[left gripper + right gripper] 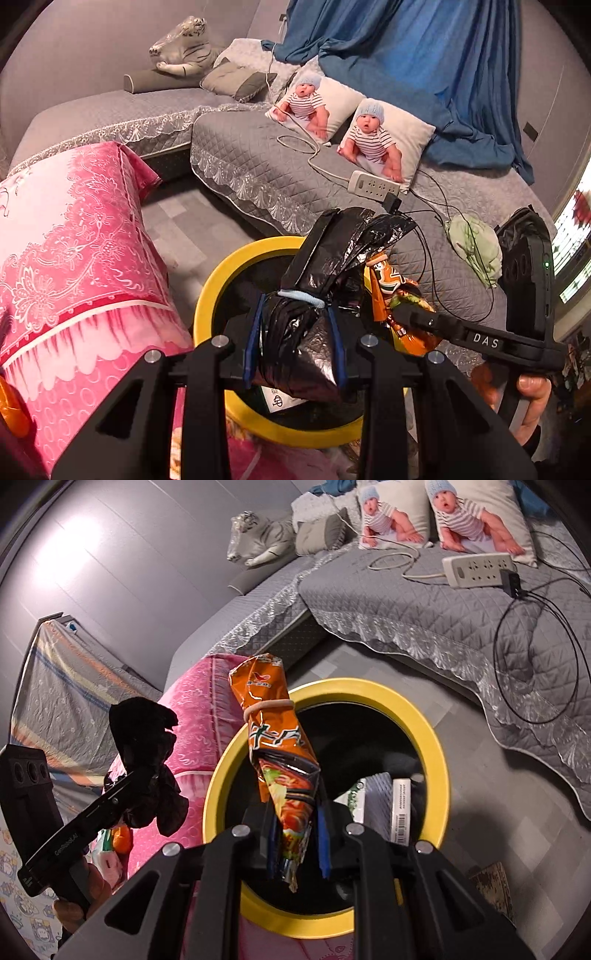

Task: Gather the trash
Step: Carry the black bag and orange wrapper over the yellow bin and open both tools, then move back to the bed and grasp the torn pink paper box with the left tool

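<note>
My left gripper (295,347) is shut on a crumpled black plastic bag (314,295) bound with a pale blue band, held above the yellow-rimmed trash bin (210,291). In the right wrist view that same black bag (147,768) and the left gripper (122,794) show at the left of the bin. My right gripper (295,845) is shut on an orange noodle packet (280,746) tied with a rubber band, upright over the bin's yellow rim (439,760). The orange packet (391,295) and the right gripper (406,317) also appear beside the black bag.
Boxes and papers (388,805) lie inside the bin. A pink patterned cover (74,258) drapes something left of the bin. A grey quilted sofa (266,162) carries two baby-print pillows (380,140), a power strip (373,184), black cables and a green cloth (476,247).
</note>
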Demonstrator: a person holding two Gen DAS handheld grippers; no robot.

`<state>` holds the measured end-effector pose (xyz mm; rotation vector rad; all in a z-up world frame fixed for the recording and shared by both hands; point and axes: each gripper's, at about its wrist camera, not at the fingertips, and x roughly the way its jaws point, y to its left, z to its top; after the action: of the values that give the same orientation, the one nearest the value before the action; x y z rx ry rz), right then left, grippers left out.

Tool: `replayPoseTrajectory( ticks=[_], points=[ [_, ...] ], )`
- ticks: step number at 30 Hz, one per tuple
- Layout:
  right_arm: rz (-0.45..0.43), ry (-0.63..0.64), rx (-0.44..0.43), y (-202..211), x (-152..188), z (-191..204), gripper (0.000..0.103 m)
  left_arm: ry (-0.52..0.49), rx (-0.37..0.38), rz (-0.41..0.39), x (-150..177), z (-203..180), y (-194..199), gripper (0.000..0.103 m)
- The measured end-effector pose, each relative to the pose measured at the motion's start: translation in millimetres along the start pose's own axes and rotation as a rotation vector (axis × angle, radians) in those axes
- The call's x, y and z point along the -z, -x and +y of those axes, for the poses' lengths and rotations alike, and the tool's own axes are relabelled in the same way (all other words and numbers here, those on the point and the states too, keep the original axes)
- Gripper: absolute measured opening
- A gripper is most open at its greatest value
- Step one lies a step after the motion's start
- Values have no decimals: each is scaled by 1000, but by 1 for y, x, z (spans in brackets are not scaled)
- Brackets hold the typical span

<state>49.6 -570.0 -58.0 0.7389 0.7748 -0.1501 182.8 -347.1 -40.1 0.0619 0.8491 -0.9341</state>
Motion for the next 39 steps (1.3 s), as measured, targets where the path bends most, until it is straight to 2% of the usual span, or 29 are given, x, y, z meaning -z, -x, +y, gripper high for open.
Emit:
replayPoseTrajectory(
  ticks=[8, 13, 16, 17, 18, 19, 20, 22, 26, 29, 33, 37, 39],
  points=[
    [21, -48, 13, -8, 3, -19, 16, -9, -3, 30, 2, -9, -17, 30],
    [22, -60, 9, -8, 3, -22, 18, 0, -8, 38, 2, -8, -21, 36],
    [13, -82, 12, -6, 1, -26, 28, 27, -21, 24, 1, -6, -20, 60],
    [8, -89, 22, -5, 1, -28, 35, 39, -30, 14, 2, -5, -18, 73],
    [0, -96, 31, -3, 1, -30, 41, 56, -41, 0, 1, -1, -15, 78],
    [-6, -105, 34, -2, 1, -32, 50, 68, -38, -3, 1, 1, -14, 81],
    [-11, -116, 34, -1, 1, -34, 52, 84, -28, -4, 0, 5, -13, 83],
    [-17, -128, 32, 2, 1, -37, 52, 111, -26, -17, 1, 11, -9, 93],
    [-30, -126, 26, 7, 0, -37, 53, 133, -49, -56, 2, 20, 7, 93],
    [-27, -90, -8, 8, 1, -26, 59, 109, -81, -93, 2, 22, 27, 93],
    [-9, -17, -60, 6, 6, 0, 60, 17, -58, -143, 7, 23, 74, 94],
    [21, 88, -117, 3, 14, 37, 67, -131, -56, -191, 24, 38, 145, 94],
    [38, 137, -134, -1, 18, 55, 67, -213, -68, -199, 40, 55, 187, 95]
  ],
)
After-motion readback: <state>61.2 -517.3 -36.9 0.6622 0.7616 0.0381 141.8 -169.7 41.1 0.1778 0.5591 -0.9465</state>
